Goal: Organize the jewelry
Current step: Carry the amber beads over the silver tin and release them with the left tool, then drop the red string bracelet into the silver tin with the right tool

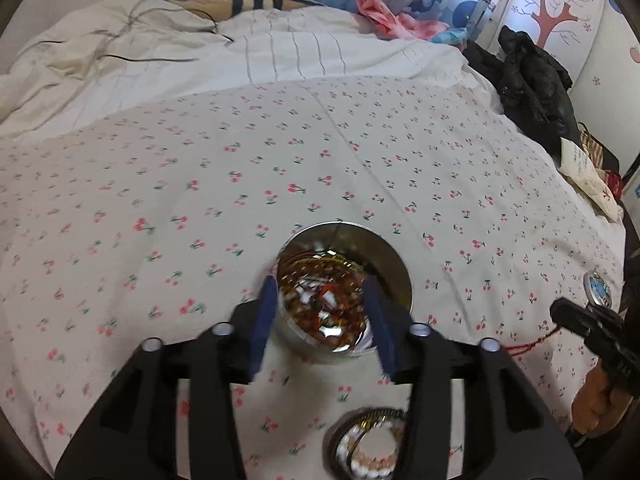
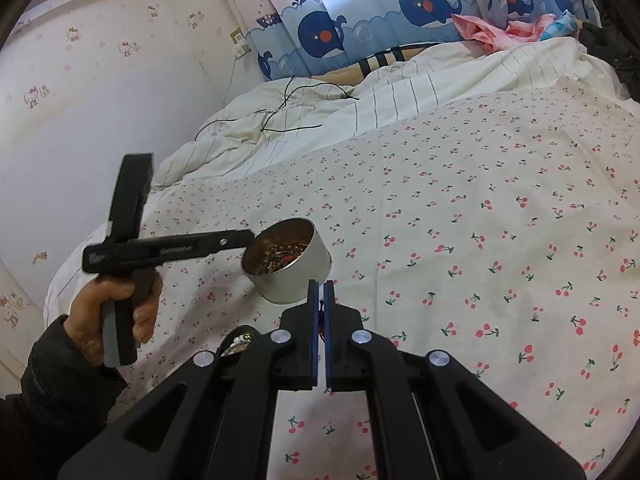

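A bed covered by a white sheet [image 1: 360,152] printed with small red cherries. On it stands a round metal tin [image 1: 344,288], upright and open at the top, filled with a tangle of beads and chains in brown, gold and red. The left tool [image 1: 324,308] hangs over the tin, pointing steeply down, its 2 blue pads parted to about the tin's width, with nothing pinched between them. Nearer the camera, a second pile of jewelry [image 1: 368,444] with white and peach beads lies flat on the sheet, partly hidden by the tool.

In the right wrist view the right tool [image 2: 321,292] has its jaws almost together on a thin red string [image 2: 321,312]; the left wrist view shows that string [image 1: 532,340] trailing across the sheet. A hand [image 2: 108,312] in a dark sleeve grips the left tool's handle. White lettering on that tool's side is too blurred to read. A whale-print curtain [image 2: 380,12] hangs behind the bed.
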Available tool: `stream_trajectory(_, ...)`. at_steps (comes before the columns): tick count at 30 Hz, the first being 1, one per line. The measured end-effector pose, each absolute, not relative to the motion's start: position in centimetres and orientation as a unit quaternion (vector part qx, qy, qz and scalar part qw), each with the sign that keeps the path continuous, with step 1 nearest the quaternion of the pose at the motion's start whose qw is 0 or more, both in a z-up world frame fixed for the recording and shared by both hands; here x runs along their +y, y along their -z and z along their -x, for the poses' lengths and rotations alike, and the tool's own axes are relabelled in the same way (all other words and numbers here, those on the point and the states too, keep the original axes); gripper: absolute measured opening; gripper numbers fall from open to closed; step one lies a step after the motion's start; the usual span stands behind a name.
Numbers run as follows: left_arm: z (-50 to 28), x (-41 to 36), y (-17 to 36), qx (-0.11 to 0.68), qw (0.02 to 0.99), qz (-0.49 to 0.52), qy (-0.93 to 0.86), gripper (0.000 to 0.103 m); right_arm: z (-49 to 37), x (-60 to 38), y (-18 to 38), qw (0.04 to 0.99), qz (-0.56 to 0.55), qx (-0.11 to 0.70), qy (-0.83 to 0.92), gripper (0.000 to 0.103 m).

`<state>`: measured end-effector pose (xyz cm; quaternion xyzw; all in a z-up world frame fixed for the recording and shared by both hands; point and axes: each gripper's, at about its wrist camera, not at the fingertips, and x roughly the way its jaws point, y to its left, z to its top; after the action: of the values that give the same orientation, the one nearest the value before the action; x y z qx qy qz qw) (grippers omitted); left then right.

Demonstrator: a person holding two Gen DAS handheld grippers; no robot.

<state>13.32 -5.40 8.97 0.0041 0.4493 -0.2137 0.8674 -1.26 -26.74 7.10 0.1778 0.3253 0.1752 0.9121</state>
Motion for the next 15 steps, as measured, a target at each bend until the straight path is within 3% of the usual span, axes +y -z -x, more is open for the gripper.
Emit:
stream_trajectory(6, -10.1, -1.8, -9.2, 0.437, 0.880, 0.028, 0.183, 0.067, -0.5, -25.2, -8.2, 0.911, -0.175, 0.320, -0.191, 0.003)
stream_trajectory(15, -10.4, 0.3, -9.5, 0.436, 0.884, 0.068, 0.152, 0.076, -6.0, -19.8, -13.1, 0.916, -0.150, 0.284, -0.240, 0.003)
